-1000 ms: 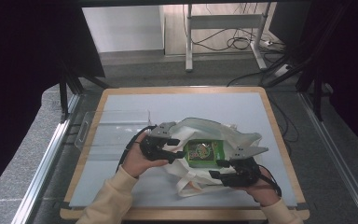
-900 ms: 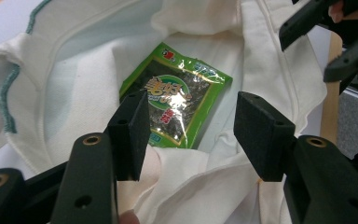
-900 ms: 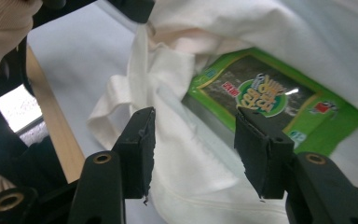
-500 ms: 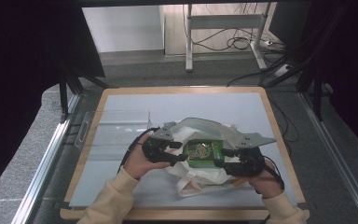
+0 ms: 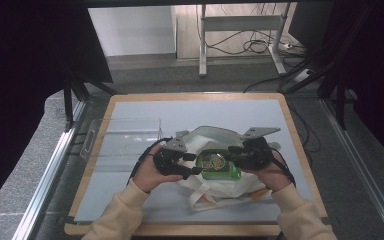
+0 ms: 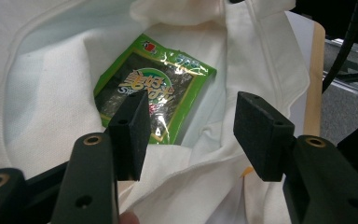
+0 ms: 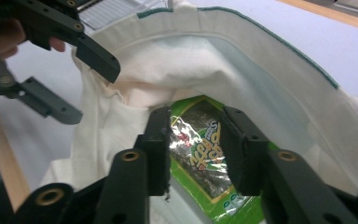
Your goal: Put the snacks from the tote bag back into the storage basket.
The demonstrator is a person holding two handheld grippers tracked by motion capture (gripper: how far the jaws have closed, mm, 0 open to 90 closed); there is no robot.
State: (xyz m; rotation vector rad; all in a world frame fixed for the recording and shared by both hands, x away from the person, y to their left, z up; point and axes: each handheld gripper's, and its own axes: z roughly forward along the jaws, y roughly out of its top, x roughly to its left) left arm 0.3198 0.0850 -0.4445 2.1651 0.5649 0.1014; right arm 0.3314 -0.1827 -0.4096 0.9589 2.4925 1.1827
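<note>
we held white cloth bag [image 5: 215,165] mouth agape with left claw [image 6: 191,135], spread, so green seaweed packet [image 5: 219,165] could slide in. right claw [image 7: 193,149], just closing, straddled packet lying inside bag on desk [image 5: 130,107]; firm pinch unclear.

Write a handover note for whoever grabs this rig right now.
Left claw: open, jaws astride the white tote bag's rim, holding its mouth open.
Right claw: jaws have just been closing; gap remains, green seaweed packet shows in it, apparently not pinched.
Bag lies on the table, packet inside its mouth.
Done: packet in bag. Left: probably withdraw both claws.
</note>
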